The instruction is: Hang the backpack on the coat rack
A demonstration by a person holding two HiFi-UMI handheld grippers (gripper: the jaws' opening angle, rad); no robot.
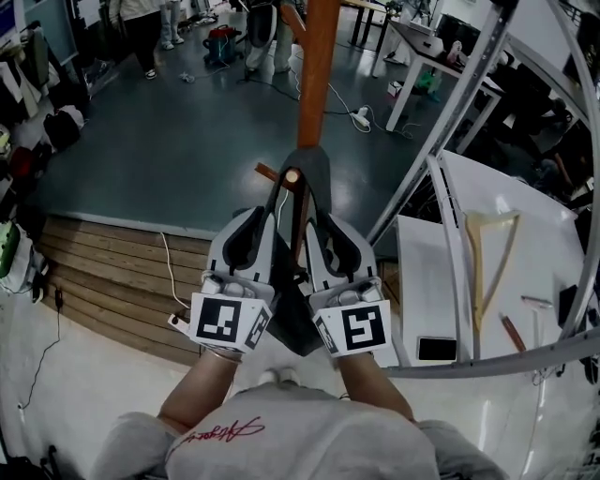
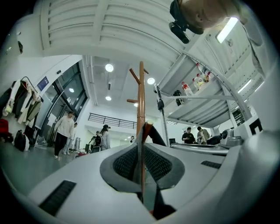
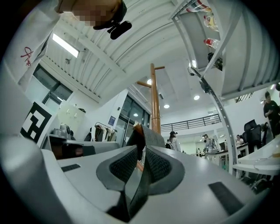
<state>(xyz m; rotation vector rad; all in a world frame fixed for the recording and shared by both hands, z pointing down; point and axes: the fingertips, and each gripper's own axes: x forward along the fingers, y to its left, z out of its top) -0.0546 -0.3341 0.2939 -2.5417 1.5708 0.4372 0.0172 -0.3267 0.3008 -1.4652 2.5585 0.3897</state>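
Observation:
The wooden coat rack [image 1: 317, 75] rises straight ahead, with a short peg [image 1: 281, 174] pointing toward me. A grey backpack strap loop [image 1: 307, 161] is draped at that peg, against the pole. My left gripper [image 1: 266, 212] and right gripper [image 1: 315, 221] stand side by side just below it, each shut on one side of the strap. The dark backpack body [image 1: 292, 323] hangs between and under them. In the left gripper view the strap [image 2: 141, 175] runs thin between the pads toward the rack [image 2: 141, 96]. In the right gripper view the grey strap [image 3: 141, 177] is pinched too, with the rack [image 3: 155, 100] beyond.
A slanted metal shelf frame [image 1: 450, 122] stands close on the right, beside a white table [image 1: 548, 211] with a wooden frame [image 1: 489, 253] and a phone [image 1: 437, 349]. A wooden step [image 1: 103, 272] lies at the left. People [image 1: 141, 28] stand far back.

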